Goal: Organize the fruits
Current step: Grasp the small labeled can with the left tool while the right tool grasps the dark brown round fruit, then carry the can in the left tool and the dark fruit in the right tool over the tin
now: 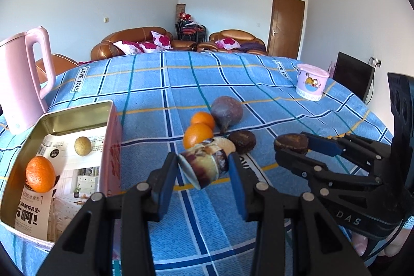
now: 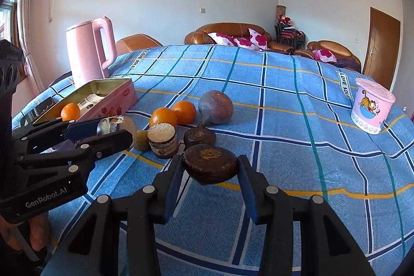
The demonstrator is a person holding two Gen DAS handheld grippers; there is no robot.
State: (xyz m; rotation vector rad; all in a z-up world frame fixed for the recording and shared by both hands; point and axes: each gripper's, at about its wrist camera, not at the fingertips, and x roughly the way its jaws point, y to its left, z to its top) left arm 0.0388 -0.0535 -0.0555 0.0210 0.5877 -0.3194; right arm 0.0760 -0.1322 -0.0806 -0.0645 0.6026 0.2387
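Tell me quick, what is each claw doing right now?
Left gripper: jaws closed on a mottled brown-and-cream cylinder.
Right gripper: jaws closed on a dark brown round fruit.

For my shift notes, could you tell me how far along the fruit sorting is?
Done: an orange and a small tan fruit lie in the pink tin. In hand: the left gripper holds a mottled piece, the right gripper a dark disc. Left: two oranges, the purple fruit and more on the cloth.

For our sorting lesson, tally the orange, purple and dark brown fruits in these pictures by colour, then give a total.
Oranges: 3
Purple fruit: 1
Dark brown fruits: 2
Total: 6
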